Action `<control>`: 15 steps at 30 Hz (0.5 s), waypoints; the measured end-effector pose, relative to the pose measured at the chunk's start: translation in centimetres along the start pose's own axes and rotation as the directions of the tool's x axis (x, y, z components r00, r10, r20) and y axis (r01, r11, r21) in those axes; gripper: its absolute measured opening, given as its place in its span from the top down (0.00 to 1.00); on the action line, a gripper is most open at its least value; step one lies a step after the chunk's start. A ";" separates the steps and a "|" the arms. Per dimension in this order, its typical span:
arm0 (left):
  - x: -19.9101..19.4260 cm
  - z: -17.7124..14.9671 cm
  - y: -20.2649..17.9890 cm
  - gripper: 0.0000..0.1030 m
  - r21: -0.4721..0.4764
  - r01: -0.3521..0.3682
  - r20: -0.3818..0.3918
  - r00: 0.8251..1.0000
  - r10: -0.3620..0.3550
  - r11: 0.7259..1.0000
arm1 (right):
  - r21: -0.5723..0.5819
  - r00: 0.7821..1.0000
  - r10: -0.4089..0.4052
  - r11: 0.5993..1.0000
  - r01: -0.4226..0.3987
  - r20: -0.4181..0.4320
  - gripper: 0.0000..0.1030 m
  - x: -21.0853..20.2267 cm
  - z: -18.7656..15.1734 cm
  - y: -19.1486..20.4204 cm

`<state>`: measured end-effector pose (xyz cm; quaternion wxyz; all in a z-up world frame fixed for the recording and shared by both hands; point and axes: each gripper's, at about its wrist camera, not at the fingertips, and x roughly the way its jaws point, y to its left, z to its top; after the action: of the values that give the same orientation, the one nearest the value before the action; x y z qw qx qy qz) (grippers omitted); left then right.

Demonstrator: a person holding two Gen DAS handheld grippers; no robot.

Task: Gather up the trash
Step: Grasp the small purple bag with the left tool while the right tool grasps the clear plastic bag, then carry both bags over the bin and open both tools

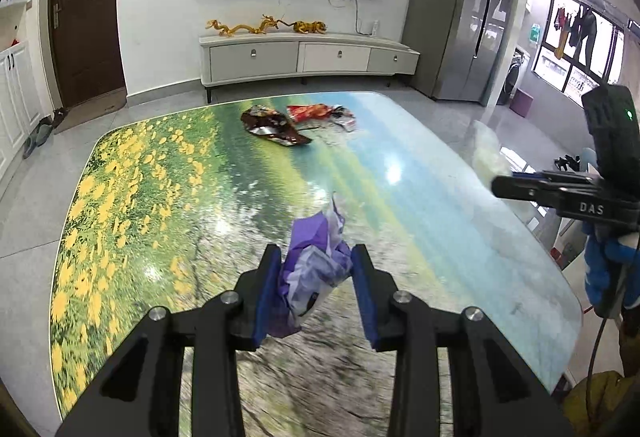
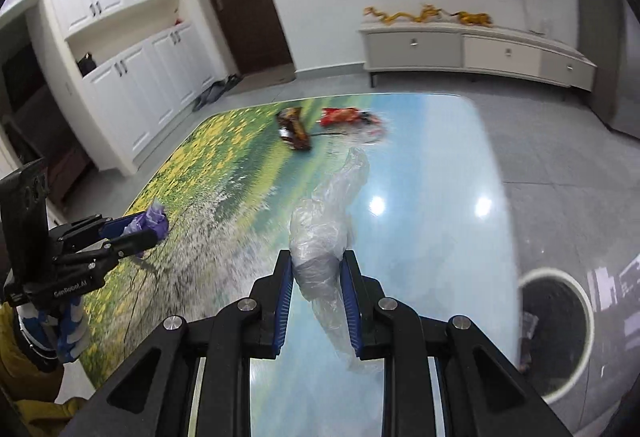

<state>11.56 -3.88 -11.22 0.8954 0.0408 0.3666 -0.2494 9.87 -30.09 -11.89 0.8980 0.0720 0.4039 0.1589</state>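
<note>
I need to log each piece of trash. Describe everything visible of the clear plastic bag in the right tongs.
The clear plastic bag is thin, crinkled, see-through film, twisted into a long limp bundle. The right tongs are shut on its middle, blue pads pressing both sides. One end trails up and away over the table, the other hangs below the pads. Whether it touches the tabletop cannot be told.

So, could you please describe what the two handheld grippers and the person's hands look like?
Both the left gripper and right gripper are black linkage frames with silver bolts and blue pads on the fingers. Seen side-on, one reads "DAS", the other "GenRobot.AI", each topped by a black box; one shows a green light. The hands wear blue-and-white gloves, with a yellow sleeve and a cable.
</note>
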 end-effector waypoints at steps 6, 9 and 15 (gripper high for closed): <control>-1.6 0.2 -2.6 0.67 0.016 0.007 0.017 1.000 -0.007 1.000 | 0.058 0.997 -0.034 0.998 0.031 0.062 0.78 -4.4 -2.3 -1.9; -1.7 0.5 -3.6 0.67 0.011 0.010 0.014 1.000 -0.010 1.000 | 0.082 0.995 -0.052 0.996 0.045 0.089 0.78 -6.3 -3.1 -3.0; -1.7 1.2 -6.0 0.67 0.047 0.019 0.012 1.000 -0.020 0.999 | 0.136 0.988 -0.096 0.988 0.079 0.124 0.78 -8.8 -4.2 -5.4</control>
<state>8.44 -8.76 -8.52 0.8941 0.0565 0.3553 -0.2669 2.45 -38.22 -9.88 0.9220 0.1228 0.3567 0.0873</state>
